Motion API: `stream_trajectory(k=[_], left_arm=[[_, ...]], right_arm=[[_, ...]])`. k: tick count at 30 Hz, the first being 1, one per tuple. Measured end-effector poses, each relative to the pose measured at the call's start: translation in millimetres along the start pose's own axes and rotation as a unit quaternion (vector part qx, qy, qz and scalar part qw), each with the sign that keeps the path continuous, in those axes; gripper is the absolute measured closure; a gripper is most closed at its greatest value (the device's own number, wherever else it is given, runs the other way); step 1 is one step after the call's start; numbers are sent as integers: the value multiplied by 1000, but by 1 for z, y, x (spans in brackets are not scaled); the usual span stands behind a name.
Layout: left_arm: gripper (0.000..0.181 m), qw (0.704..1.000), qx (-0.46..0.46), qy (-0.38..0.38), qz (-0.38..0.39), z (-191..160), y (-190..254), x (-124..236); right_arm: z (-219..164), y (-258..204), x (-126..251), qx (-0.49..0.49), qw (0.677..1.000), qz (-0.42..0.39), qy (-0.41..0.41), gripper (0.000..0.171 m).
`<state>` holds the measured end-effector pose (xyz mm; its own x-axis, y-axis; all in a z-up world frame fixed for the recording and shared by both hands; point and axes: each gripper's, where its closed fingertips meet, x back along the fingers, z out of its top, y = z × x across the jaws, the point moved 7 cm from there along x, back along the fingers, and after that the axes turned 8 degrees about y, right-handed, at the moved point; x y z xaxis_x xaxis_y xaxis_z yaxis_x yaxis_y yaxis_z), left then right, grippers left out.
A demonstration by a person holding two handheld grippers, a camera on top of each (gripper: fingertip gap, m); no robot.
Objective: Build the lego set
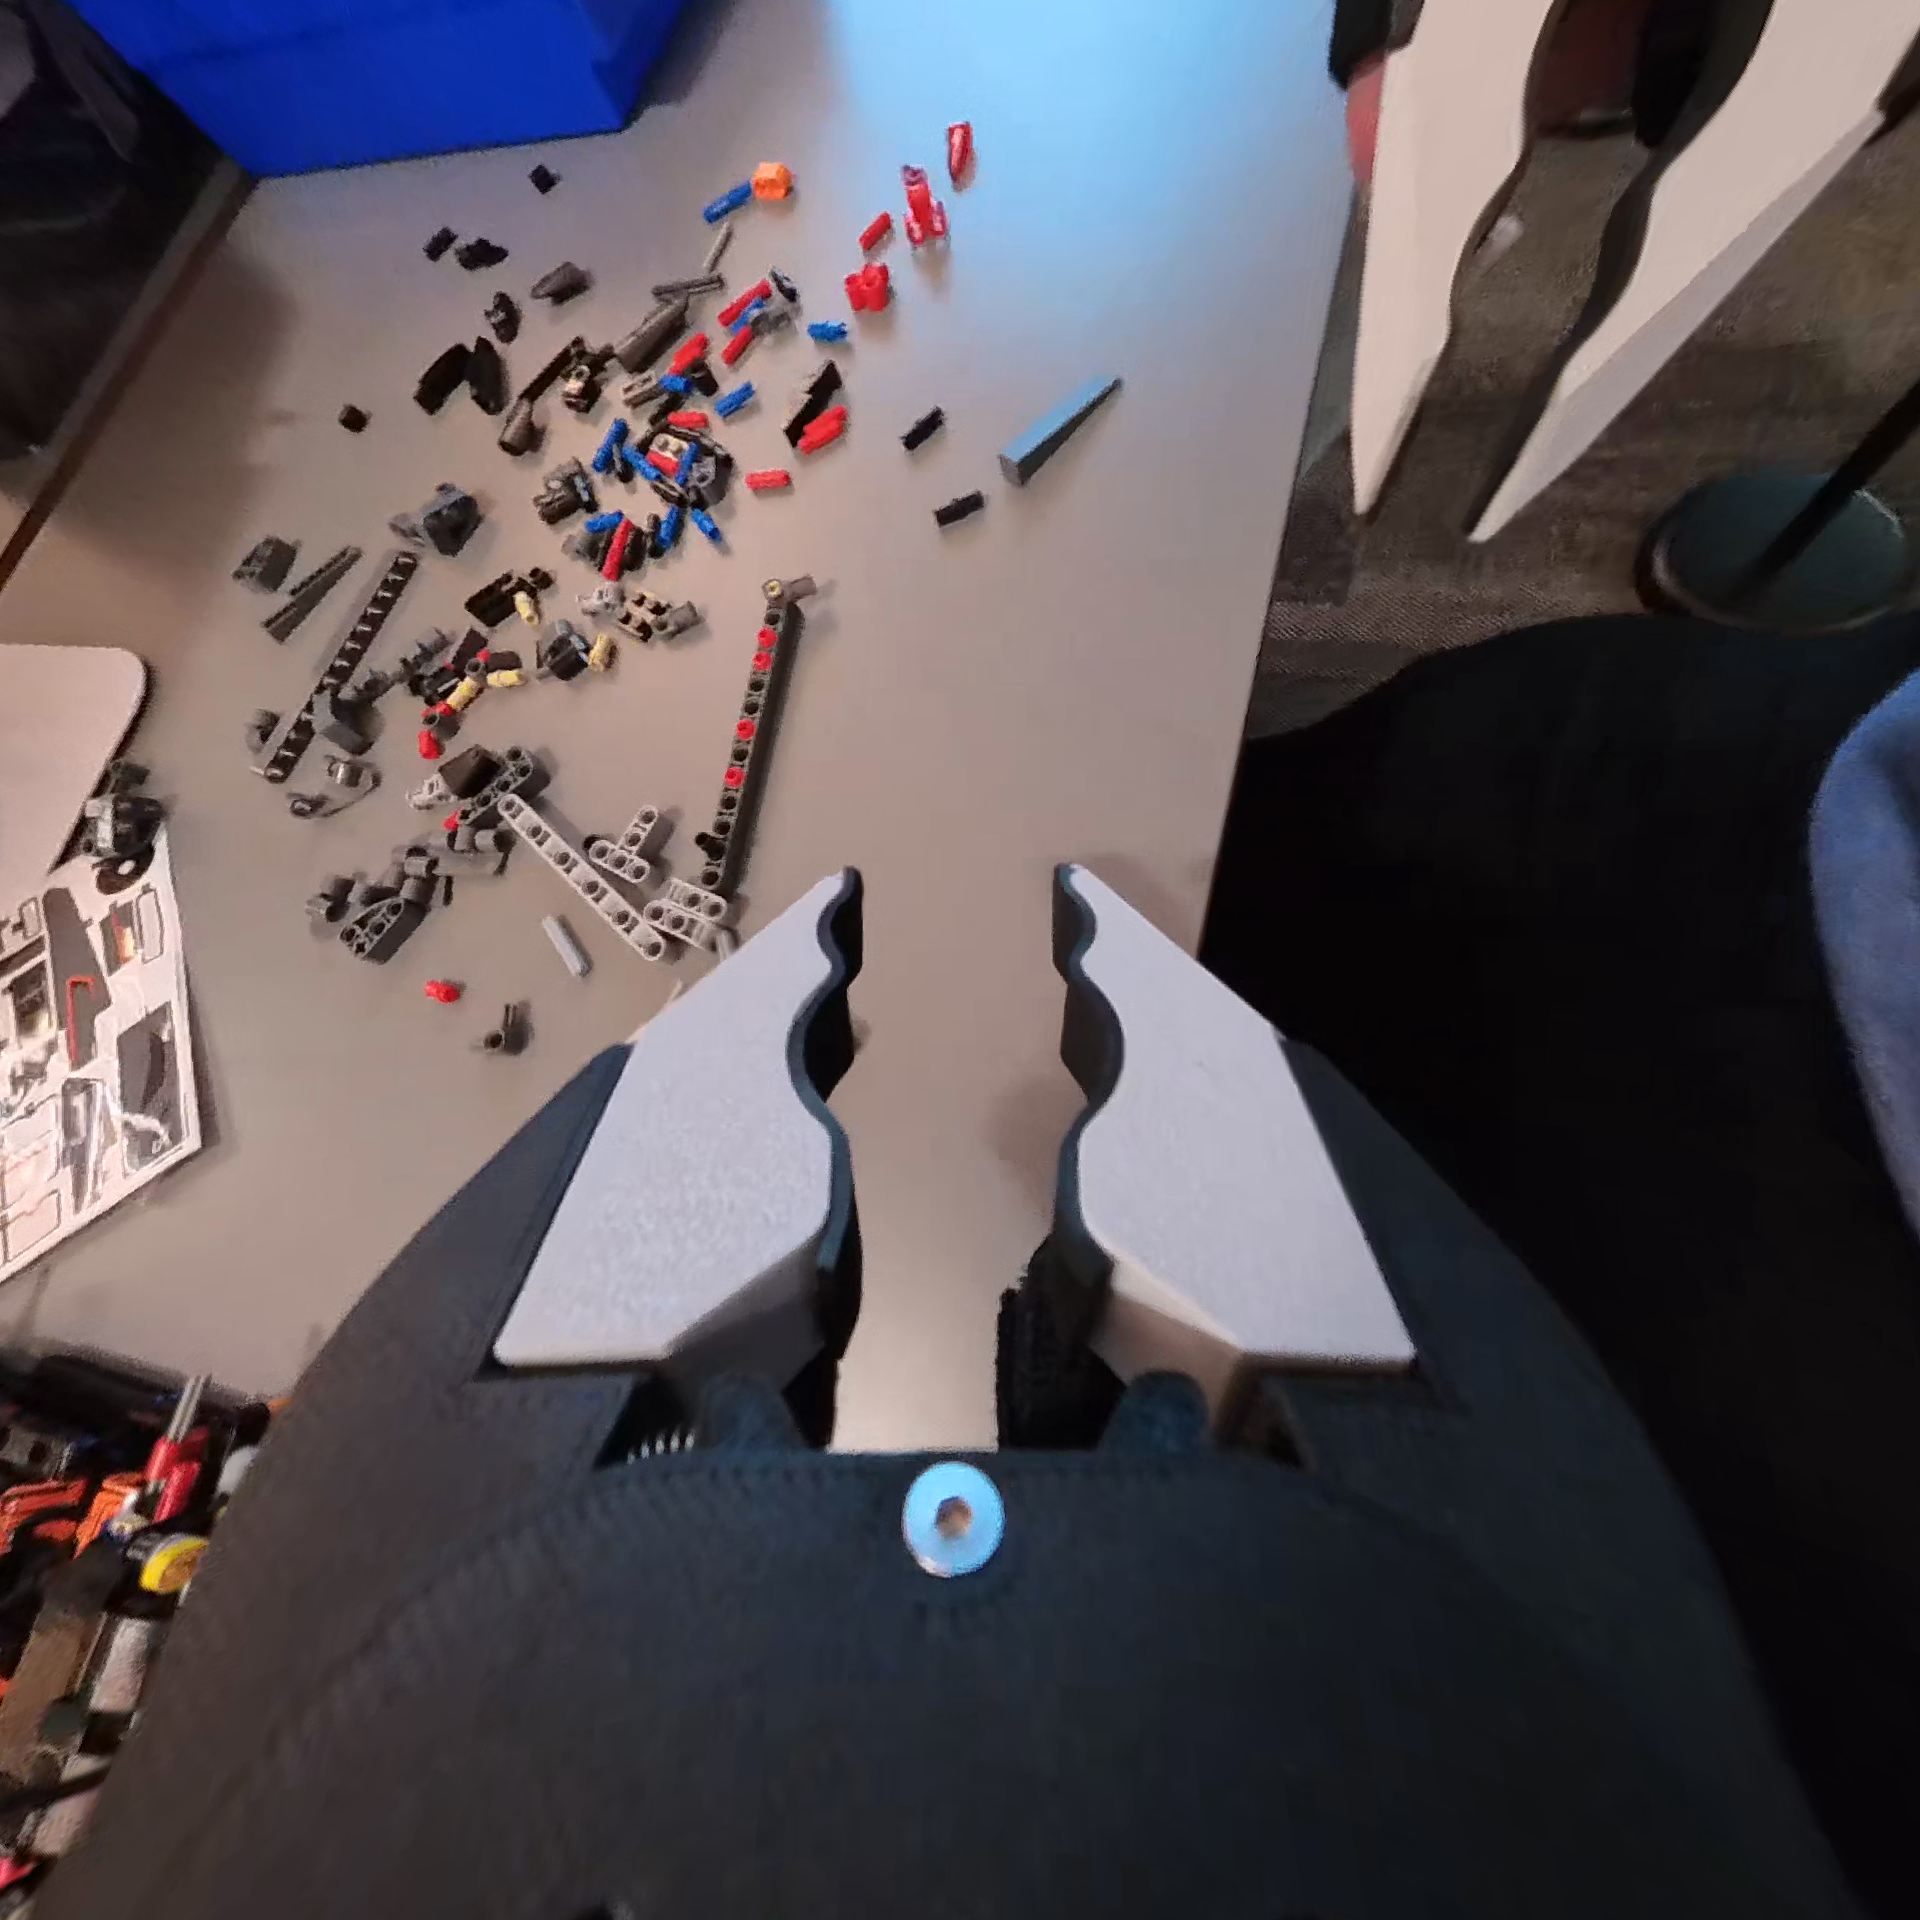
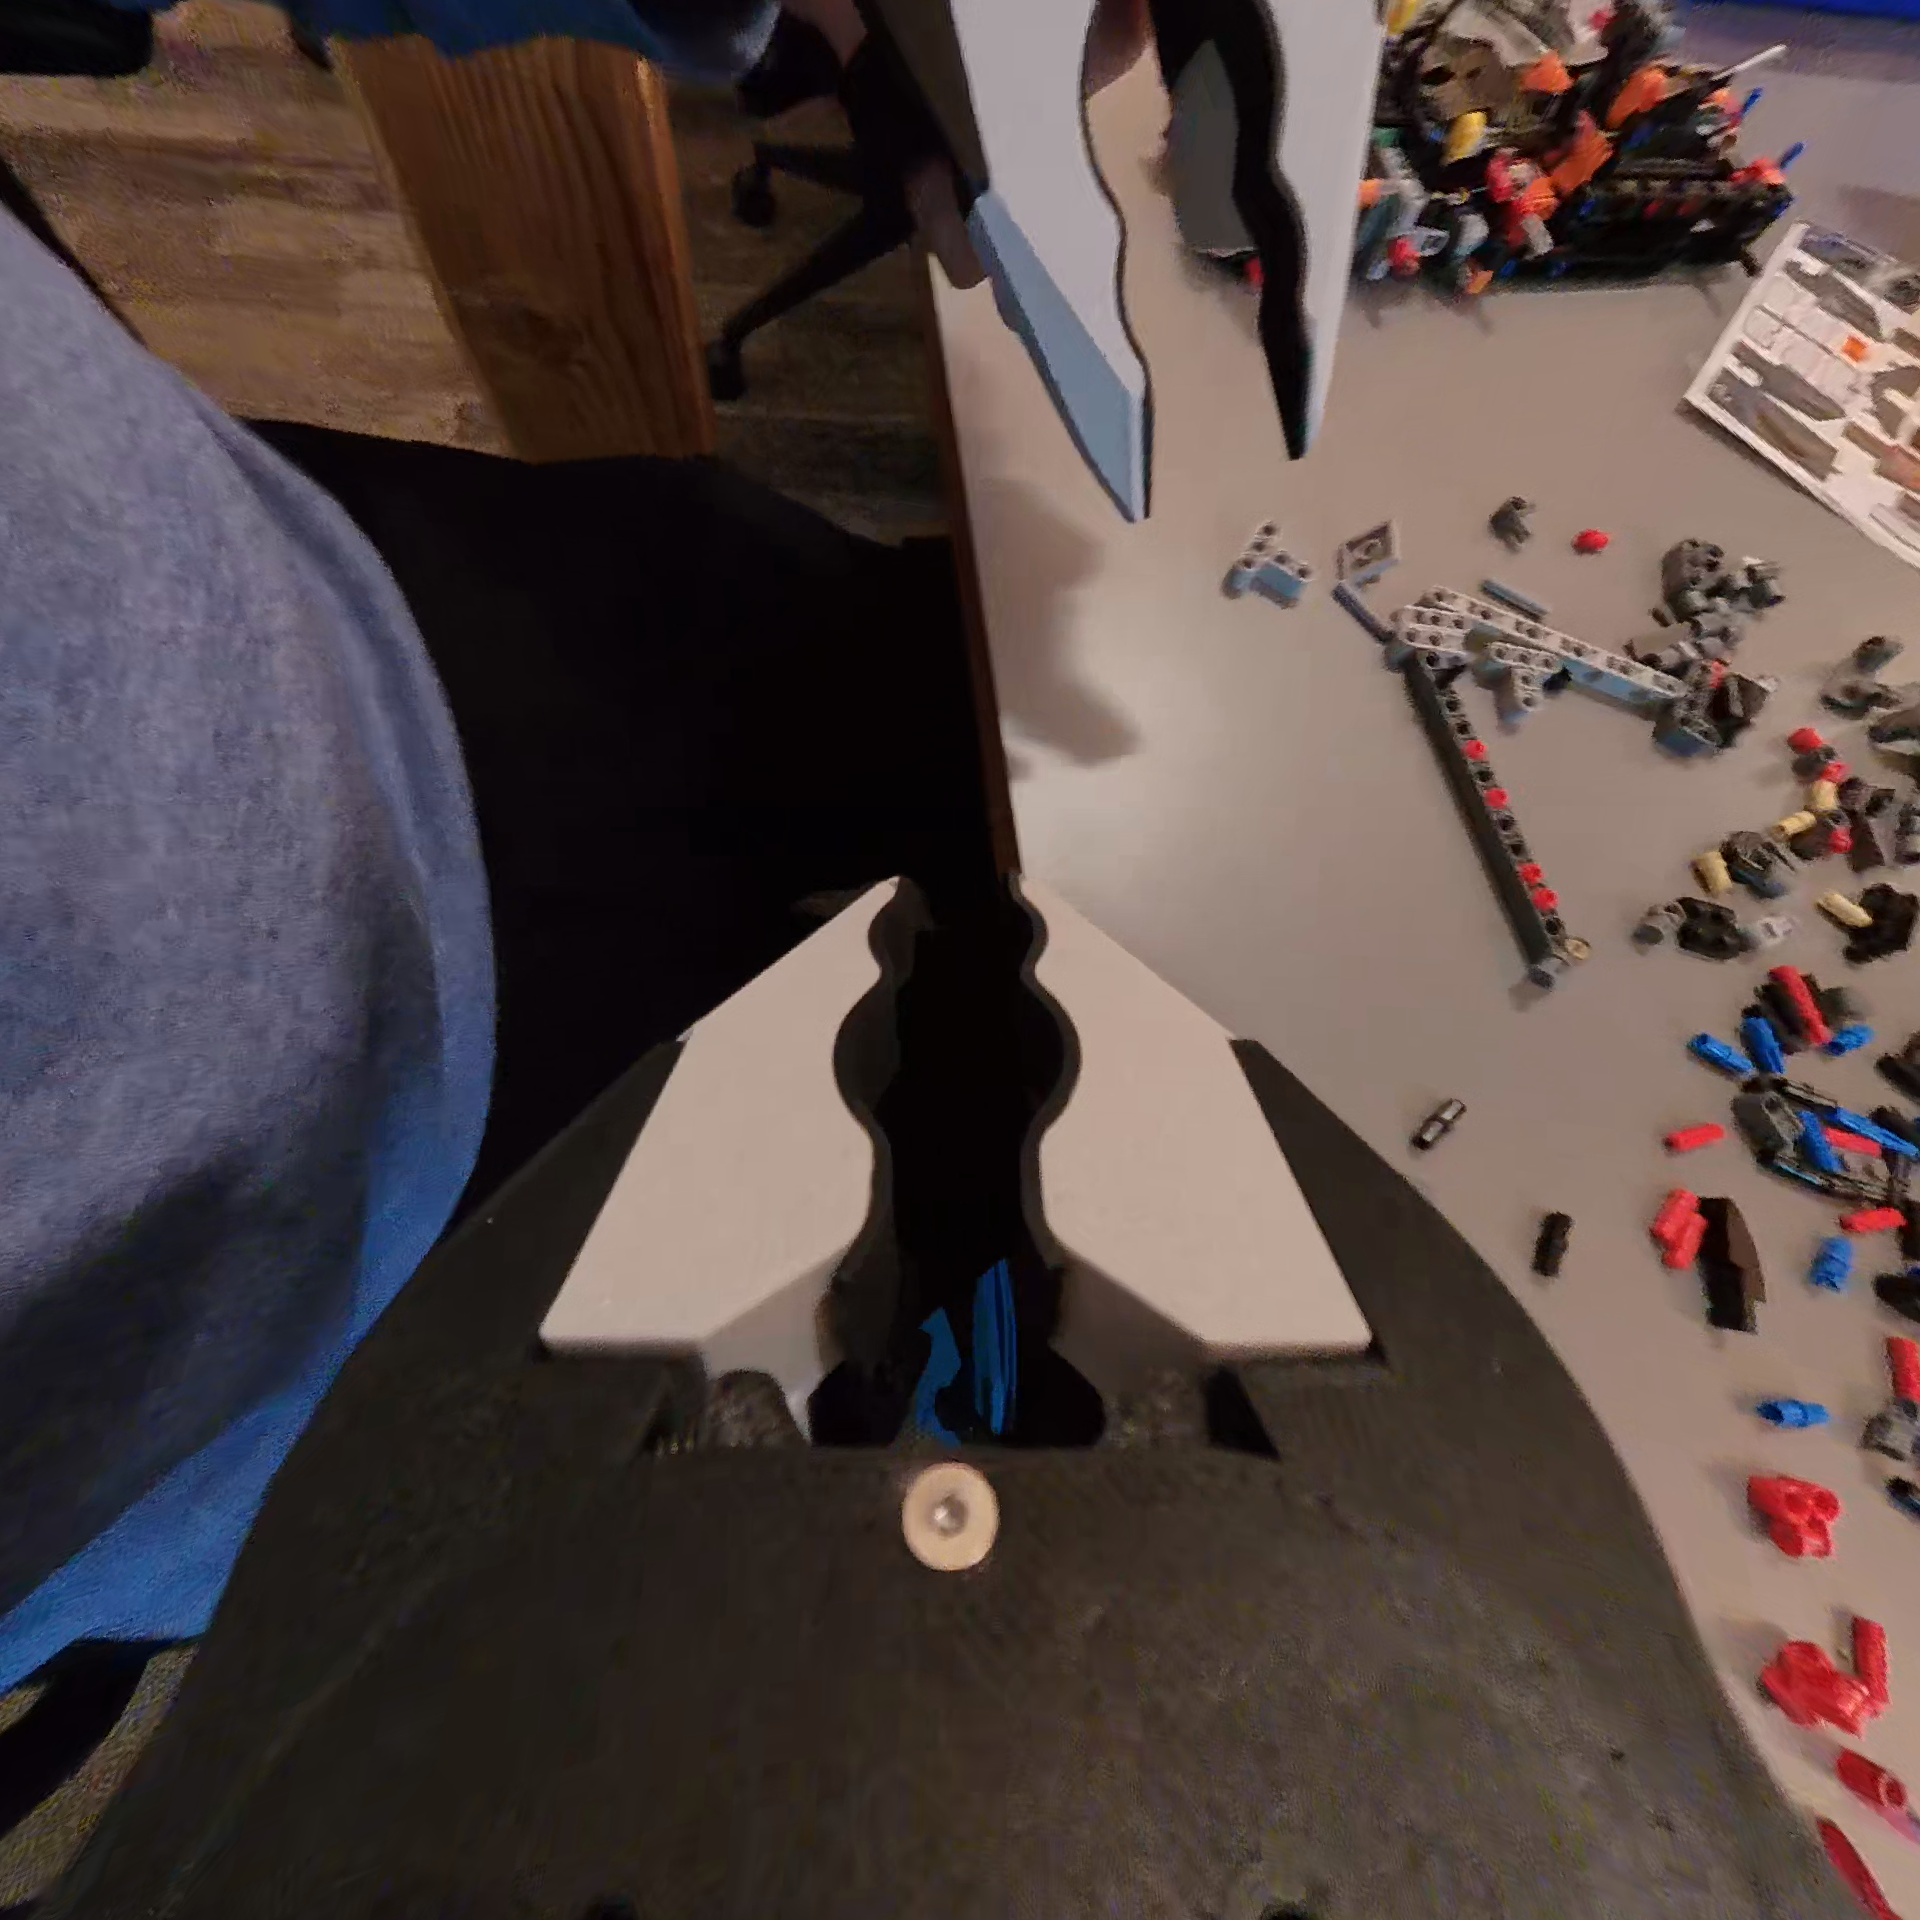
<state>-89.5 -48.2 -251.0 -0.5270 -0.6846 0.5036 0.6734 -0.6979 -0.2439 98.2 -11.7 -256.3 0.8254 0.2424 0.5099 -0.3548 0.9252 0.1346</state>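
Loose lego pieces (image 1: 644,447) in black, grey, red and blue lie scattered on the grey table (image 1: 1039,675). A long black beam with red pins (image 1: 753,727) lies near my left gripper (image 1: 956,883), which is open and empty just above the table near its right edge. The beam also shows in the right wrist view (image 2: 1486,800), joined to light grey beams (image 2: 1538,644). My right gripper (image 2: 961,888) hovers over the table's edge, its jaws narrowly apart and nothing between the tips. The left gripper (image 2: 1216,483) shows ahead of it.
A printed sheet (image 1: 83,1039) lies at the left. A partly built model (image 2: 1558,156) stands beyond it. A blue box (image 1: 364,73) stands at the far end. A grey wedge piece (image 1: 1060,431) lies apart. A person's blue clothing (image 2: 208,831) and a wooden post (image 2: 520,229) are off the table. About 11 cm separates my left fingertips from my right. From my left tips it is roughly 25 cm to the partly built model (image 2: 1558,156); from my right, 40 cm. It turns up in the left wrist view (image 1: 49,1528) as well.
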Motion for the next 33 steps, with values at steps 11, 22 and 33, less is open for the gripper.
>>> stream_trajectory(k=[11, 22, 33], left_arm=[[151, 999, 0, -2, 37, -1, -41, -25], [154, 1000, 5, -16, 13, -7, -56, -56], [154, 1000, 8, -23, 17, -14, -84, -71]], right_arm=[[-8, 88, 20, -24, 994, -107, -10, 161], [-55, 171, 14, -39, 989, -93, -111, 158], [-47, 205, -4, -29, 991, -86, -100, 159]])
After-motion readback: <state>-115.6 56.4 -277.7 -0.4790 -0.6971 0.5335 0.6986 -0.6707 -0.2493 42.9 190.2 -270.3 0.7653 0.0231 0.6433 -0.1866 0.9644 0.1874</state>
